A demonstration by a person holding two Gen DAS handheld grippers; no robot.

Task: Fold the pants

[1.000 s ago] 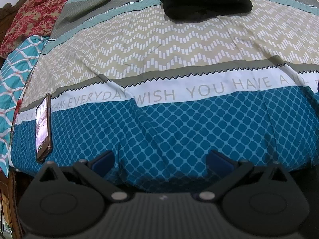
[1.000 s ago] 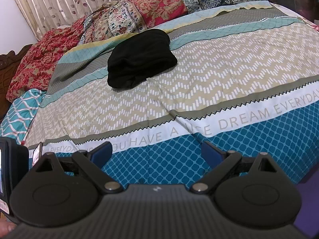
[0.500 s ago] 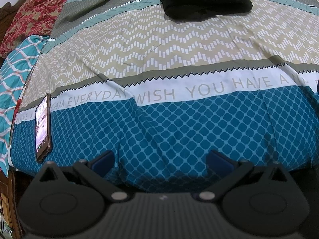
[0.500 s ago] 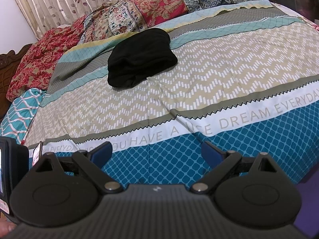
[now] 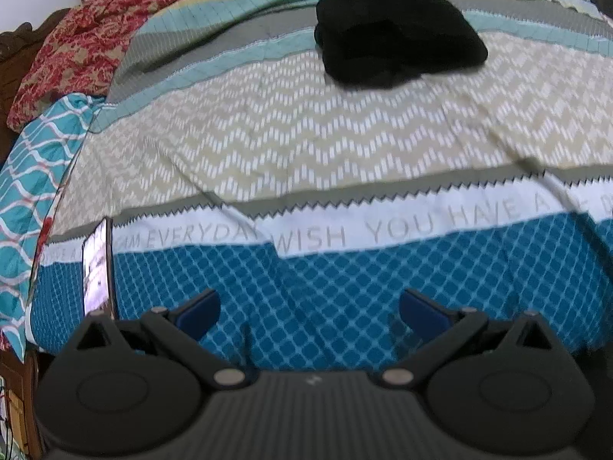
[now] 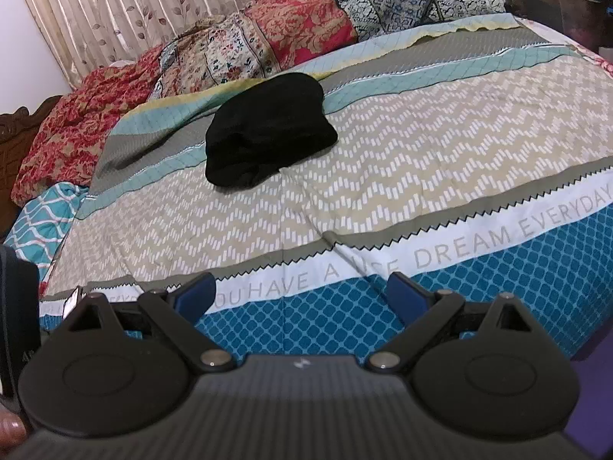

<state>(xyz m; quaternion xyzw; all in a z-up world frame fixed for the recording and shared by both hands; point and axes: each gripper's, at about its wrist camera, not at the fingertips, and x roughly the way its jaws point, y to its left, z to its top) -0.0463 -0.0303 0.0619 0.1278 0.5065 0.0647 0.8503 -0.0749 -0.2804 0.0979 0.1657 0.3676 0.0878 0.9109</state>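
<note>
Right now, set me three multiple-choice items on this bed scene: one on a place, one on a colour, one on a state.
1. Where does the phone lie?
A. On the black pants
B. Near the bedspread's left edge
C. Between the left gripper's fingers

2. What colour are the pants?
A. Black
B. Red
C. White

3. How do the left gripper and right gripper stand?
A. Both shut on cloth
B. One open, one shut
C. Both open, empty

Answers: 1 B, it lies on the bedspread by the lettered band's left end; 2 A, a dark bundle on the far stripes; 3 C, the blue pads stand wide apart with nothing between.
</note>
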